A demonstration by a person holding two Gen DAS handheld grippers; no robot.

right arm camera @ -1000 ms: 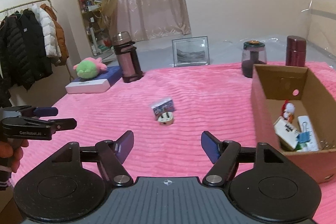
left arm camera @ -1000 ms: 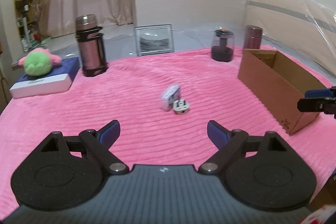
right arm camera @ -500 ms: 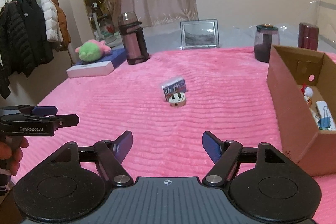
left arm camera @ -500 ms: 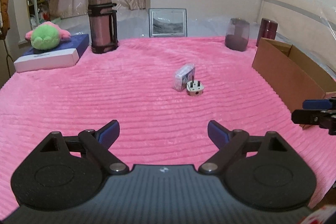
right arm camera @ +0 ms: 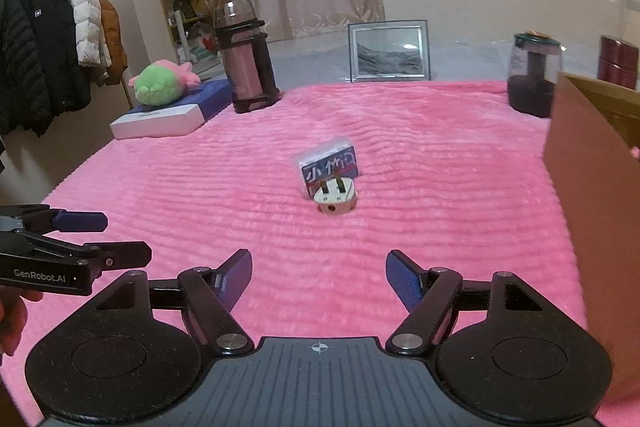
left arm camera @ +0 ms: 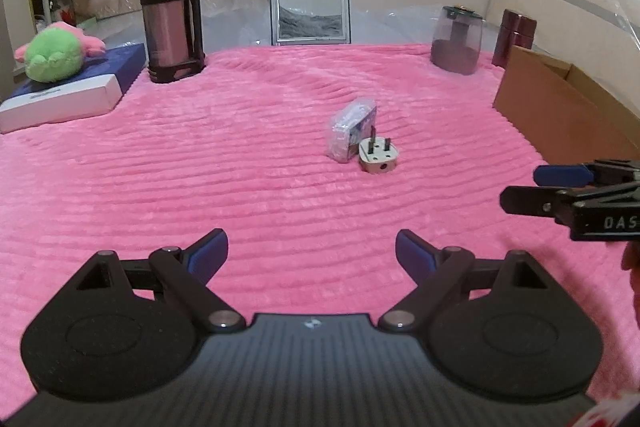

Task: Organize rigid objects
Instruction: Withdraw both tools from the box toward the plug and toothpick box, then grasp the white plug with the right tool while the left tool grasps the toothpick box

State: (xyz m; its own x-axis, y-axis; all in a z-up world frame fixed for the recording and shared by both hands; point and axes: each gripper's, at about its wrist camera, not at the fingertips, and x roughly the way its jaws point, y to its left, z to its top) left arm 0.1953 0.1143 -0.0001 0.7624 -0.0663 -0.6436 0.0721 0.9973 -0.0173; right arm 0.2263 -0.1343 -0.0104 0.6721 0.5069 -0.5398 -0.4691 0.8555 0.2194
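A white plug adapter [left arm camera: 378,157] [right arm camera: 335,198] lies prongs-up on the pink blanket [left arm camera: 248,179] [right arm camera: 432,163], touching a small plastic-wrapped blue box [left arm camera: 352,128] [right arm camera: 329,169] behind it. My left gripper [left arm camera: 312,253] hovers open and empty, short of both and slightly left. My right gripper [right arm camera: 319,277] is open too, nothing between its fingers, with the adapter straight ahead. Each gripper shows at the edge of the other's view: the right gripper [left arm camera: 532,187] and the left gripper [right arm camera: 120,239]. A brown cardboard box [left arm camera: 560,107] [right arm camera: 592,187] stands at the right.
At the back stand a pink thermos [left arm camera: 170,15] [right arm camera: 247,61], a picture frame [left arm camera: 310,15] [right arm camera: 389,51], a dark jar [left arm camera: 456,41] [right arm camera: 532,75] and a maroon cup [left arm camera: 516,37] [right arm camera: 618,61]. A green plush [left arm camera: 54,53] [right arm camera: 160,89] lies on a flat box at the left. Coats [right arm camera: 48,55] hang beyond.
Both grippers have come down and forward toward the adapter and the wrapped box, which now look larger. The cardboard box has slid toward the right edge of both views. Jaws stayed open.
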